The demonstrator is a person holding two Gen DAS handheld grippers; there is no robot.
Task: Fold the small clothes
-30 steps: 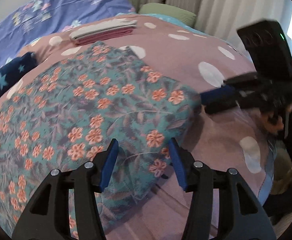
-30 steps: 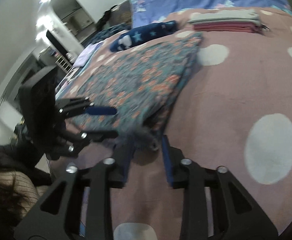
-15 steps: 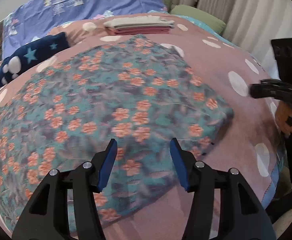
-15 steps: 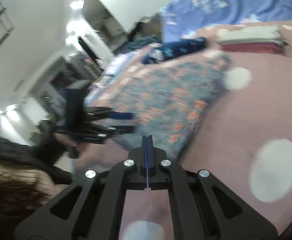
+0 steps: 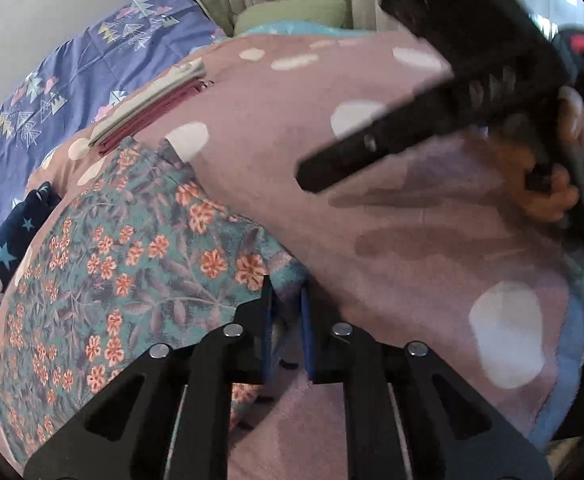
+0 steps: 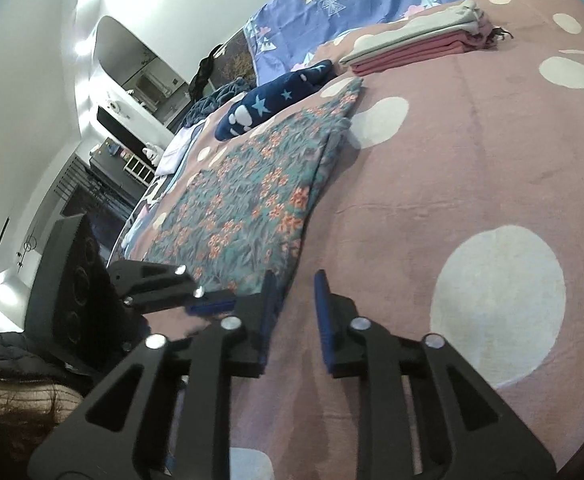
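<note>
so I've got the left gripper (image 5: pixel 286 316) pinched down narrow on the near corner of the floral garment (image 5: pixel 132 264), right gripper (image 6: pixel 293 312) open beside that edge, folded stack (image 6: pixel 415 50) done at the bed's (image 6: pixel 471 168) far edge, this one partly folded

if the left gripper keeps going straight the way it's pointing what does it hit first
Most likely the floral garment: the left gripper sits at its near corner, jaws narrowly parted around the fabric edge. Whether it already touches the cloth is unclear; the pink spotted blanket lies just beyond.
</note>
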